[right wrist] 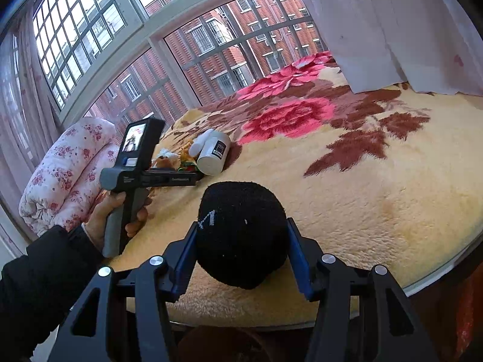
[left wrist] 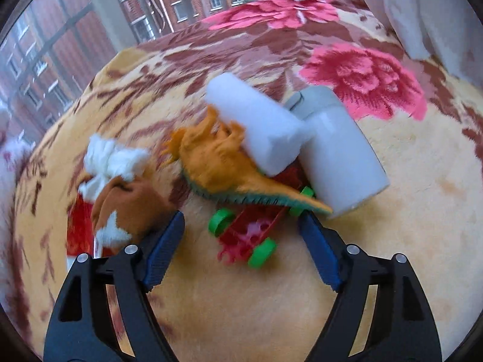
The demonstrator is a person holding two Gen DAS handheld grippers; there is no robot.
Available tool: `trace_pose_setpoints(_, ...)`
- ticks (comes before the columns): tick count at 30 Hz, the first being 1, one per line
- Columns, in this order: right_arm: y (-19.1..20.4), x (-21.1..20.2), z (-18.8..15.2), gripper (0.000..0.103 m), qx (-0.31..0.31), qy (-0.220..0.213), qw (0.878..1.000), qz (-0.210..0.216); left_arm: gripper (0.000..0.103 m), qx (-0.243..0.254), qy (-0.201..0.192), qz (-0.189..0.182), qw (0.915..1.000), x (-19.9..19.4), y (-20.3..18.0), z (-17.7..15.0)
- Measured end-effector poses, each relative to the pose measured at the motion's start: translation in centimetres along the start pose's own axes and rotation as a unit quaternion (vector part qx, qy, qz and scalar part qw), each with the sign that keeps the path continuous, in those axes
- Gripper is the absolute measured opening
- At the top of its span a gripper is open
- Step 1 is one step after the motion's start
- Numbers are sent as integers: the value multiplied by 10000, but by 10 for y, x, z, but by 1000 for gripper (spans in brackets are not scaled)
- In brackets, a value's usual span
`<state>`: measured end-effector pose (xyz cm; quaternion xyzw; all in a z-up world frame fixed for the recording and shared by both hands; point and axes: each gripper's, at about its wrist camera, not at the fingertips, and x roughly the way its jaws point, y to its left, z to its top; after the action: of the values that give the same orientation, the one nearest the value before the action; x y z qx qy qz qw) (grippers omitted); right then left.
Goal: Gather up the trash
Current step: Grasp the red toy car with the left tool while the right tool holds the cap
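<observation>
A heap lies on the floral blanket (left wrist: 407, 241): a white foam block (left wrist: 256, 126), a white bottle (left wrist: 335, 147), an orange toy dinosaur (left wrist: 217, 163), a red toy skateboard with green wheels (left wrist: 247, 229) and a brown plush toy (left wrist: 126, 205) with white tissue (left wrist: 111, 154). My left gripper (left wrist: 241, 235) is open, its fingers either side of the skateboard. In the right wrist view the left gripper's body (right wrist: 142, 166) points at the heap (right wrist: 208, 150). My right gripper (right wrist: 241, 253) is shut on a black knitted ball (right wrist: 241, 232) near the bed's front edge.
A rolled floral quilt (right wrist: 66, 169) lies at the left by the barred window (right wrist: 181, 48). A white curtain (right wrist: 392, 24) hangs at the right. The blanket (right wrist: 377, 196) stretches wide to the right of the heap.
</observation>
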<state>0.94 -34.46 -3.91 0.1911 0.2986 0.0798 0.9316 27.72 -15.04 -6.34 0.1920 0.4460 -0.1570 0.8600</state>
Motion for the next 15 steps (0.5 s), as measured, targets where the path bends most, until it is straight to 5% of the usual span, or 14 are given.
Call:
trace_pose_setpoints(1,0,0,0,54,-1,1,10000,-5,55,61,-3,-27,10000,2,-2,2)
trace_pose_setpoints(3,0,-1,0,54,15,4,10000,-6,39,141,51,-271,9995,7,-7,5)
trace_pose_setpoints(7,1,-2,-1,54,37,-5,10000,-39,39,246,-119,-164,9995,0,-14,0)
trace_pose_setpoints(11,6,-6,-2,54,-11,32,10000,-35,39,-114,-148,-615,9979,-25,-3,-17)
trace_pose_setpoints(15,14,-9,-4,54,-86,98,9999,49,39,-103,-148,-571,9982,-57,-7,-51)
